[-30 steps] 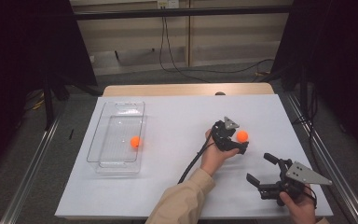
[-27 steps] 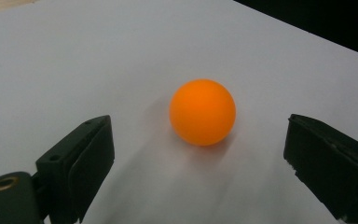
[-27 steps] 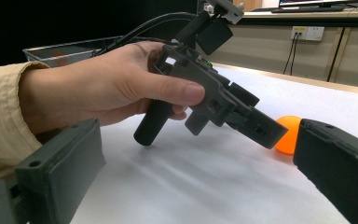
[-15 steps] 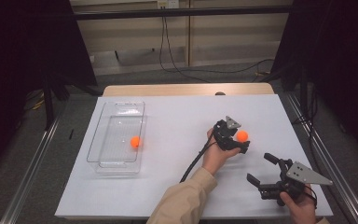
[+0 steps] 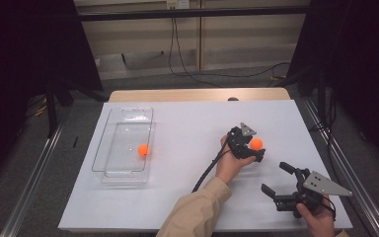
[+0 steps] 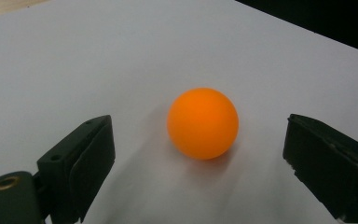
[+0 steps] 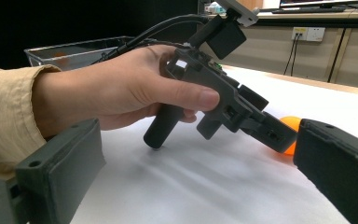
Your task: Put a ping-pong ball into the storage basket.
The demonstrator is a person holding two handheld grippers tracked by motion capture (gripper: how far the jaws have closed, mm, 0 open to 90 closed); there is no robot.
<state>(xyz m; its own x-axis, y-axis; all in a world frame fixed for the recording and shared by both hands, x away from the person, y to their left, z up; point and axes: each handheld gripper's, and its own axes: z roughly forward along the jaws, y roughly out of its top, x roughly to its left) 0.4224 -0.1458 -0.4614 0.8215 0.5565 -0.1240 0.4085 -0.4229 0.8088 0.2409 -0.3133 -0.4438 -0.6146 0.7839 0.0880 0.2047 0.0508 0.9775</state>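
An orange ball (image 6: 203,122) rests on the white table between the jaws of my left gripper (image 6: 199,156). The jaws stand open on either side of it, with a gap to each pad. In the high view that gripper (image 5: 258,148) sits right of centre, around the ball (image 5: 256,143). My right gripper (image 5: 274,177) stays near the front right edge, open and holding nothing. Its own view looks past its wide jaws (image 7: 198,172) at the hand holding the left gripper (image 7: 223,102), with the ball (image 7: 289,127) partly hidden behind that gripper's jaw. A second orange ball (image 5: 143,149) lies in the clear tray (image 5: 123,116).
The clear plastic tray stands at the left of the white table (image 5: 187,123). A black cable (image 5: 207,170) trails from the left gripper toward the front edge. A sleeve and forearm (image 5: 197,212) come in from the bottom centre.
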